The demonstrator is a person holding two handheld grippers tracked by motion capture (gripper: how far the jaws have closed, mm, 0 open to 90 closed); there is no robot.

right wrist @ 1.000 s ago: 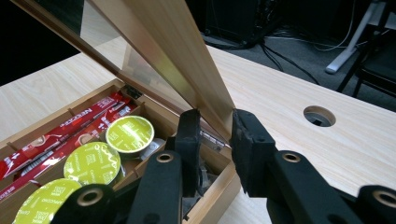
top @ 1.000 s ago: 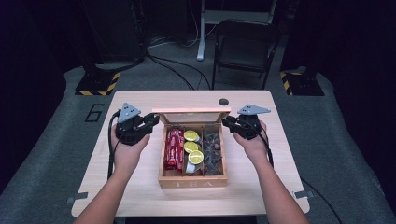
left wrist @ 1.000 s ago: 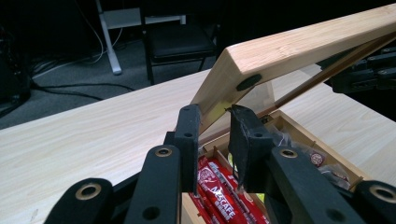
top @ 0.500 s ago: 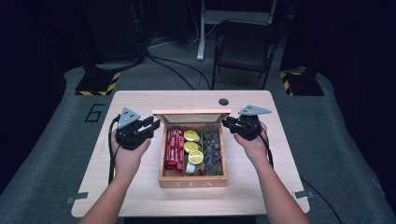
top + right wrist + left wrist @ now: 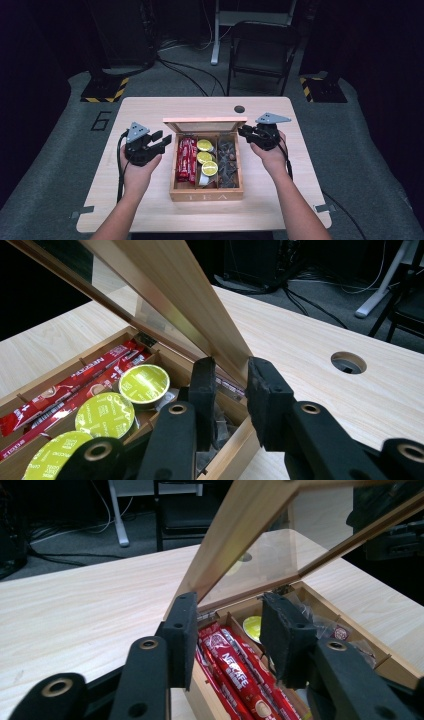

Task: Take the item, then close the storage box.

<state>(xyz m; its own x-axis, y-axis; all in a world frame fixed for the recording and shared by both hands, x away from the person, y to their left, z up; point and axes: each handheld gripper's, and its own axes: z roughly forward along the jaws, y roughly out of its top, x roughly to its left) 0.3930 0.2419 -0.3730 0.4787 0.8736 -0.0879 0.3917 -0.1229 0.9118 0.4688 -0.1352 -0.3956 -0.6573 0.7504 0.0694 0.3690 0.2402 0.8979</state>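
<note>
Pale wooden table [image 5: 150, 110] carries the open wooden tea box [image 5: 207, 192] centrally; left gripper [image 5: 162, 141], jaws just opening, stands clear of its glass-paned lid [image 5: 205, 125], whose edge right gripper [image 5: 245, 132] pinches—probably steadying before release.

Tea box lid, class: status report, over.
Right gripper fingers clamped on lid, held up. Left gripper just opening, lid corner between fingers, unpinched. Tea box open; nothing blocking.

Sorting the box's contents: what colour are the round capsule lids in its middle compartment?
Yellow-green capsule lids, clearest in the right gripper view.
</note>
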